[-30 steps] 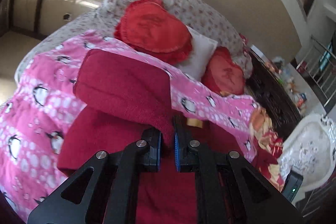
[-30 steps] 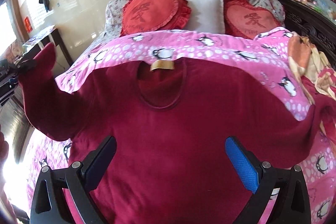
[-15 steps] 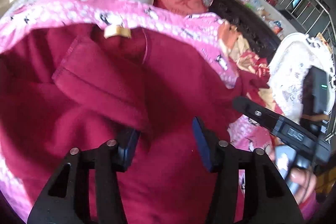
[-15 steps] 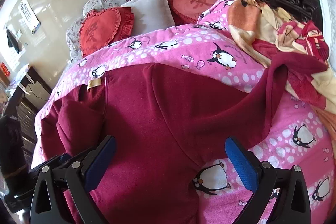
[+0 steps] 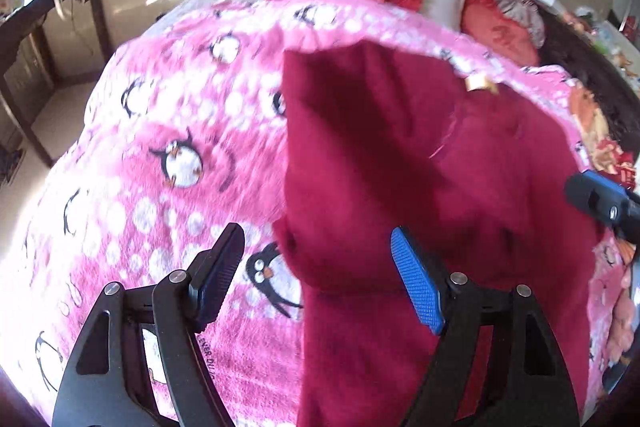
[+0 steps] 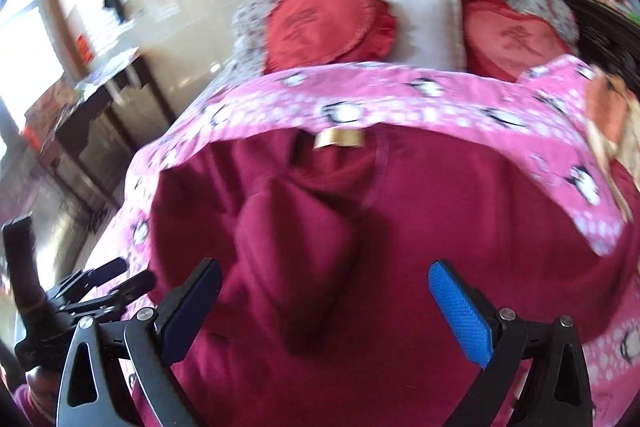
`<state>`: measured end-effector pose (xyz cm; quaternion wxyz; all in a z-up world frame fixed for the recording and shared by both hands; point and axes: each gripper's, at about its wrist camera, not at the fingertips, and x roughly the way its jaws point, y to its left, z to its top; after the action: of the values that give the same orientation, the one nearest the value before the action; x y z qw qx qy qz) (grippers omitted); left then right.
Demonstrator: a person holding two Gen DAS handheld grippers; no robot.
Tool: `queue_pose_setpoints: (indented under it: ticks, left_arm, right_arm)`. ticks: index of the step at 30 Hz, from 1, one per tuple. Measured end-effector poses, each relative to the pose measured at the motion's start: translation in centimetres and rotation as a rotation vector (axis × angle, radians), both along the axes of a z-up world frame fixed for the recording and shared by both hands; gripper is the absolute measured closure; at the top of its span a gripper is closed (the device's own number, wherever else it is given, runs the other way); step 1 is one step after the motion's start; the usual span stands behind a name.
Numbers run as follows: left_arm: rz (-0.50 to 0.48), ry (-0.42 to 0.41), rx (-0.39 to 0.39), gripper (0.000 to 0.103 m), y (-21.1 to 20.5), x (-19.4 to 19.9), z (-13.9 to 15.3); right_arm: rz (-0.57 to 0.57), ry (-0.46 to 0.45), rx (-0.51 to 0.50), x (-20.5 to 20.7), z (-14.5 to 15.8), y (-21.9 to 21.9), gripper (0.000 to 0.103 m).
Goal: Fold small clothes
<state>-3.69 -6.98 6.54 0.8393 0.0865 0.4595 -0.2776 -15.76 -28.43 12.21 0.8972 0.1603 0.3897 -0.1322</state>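
Observation:
A dark red sweater (image 5: 420, 195) lies on a pink penguin blanket (image 5: 160, 155), with a gold neck label (image 5: 478, 83). Its left sleeve (image 6: 296, 243) is folded in over the chest. My left gripper (image 5: 320, 279) is open and empty, hovering over the sweater's left edge. My right gripper (image 6: 324, 311) is open and empty above the sweater's (image 6: 440, 227) lower body. The right gripper's tip shows in the left wrist view (image 5: 600, 199); the left gripper shows in the right wrist view (image 6: 104, 291). The right sleeve is out of clear view.
Two red heart cushions (image 6: 324, 27) (image 6: 516, 39) and a white pillow (image 6: 428, 23) lie at the bed head. A dark wooden desk (image 6: 92, 99) stands left of the bed. A patterned orange blanket (image 6: 612, 115) lies bunched at the right.
My left gripper has opened, let go of the left sleeve now lying over the chest, and drawn back to the left. The right gripper swung back left over the body.

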Motion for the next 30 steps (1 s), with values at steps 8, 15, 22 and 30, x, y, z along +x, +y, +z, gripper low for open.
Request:
queue_pose_setpoints:
  ticks: [8, 15, 22, 30]
  left_arm:
    - [0.013, 0.06, 0.034, 0.027, -0.2, 0.4, -2.5]
    - [0.015, 0.072, 0.024, 0.026, -0.2, 0.4, -3.2]
    - [0.025, 0.018, -0.013, 0.026, 0.8, -0.6, -0.7]
    - [0.029, -0.019, -0.002, 0.026, 0.6, 0.0, 0.9]
  right_arm:
    - [0.076, 0.221, -0.211, 5.2, -5.2, 3.3, 0.073]
    - [-0.285, 0.138, 0.02, -6.2, -2.6, -5.7, 0.054]
    - [-0.328, -0.007, 0.06, -10.9, 0.4, -9.2, 0.051]
    - [0.024, 0.158, -0.226, -1.6, -2.4, -8.0, 0.051]
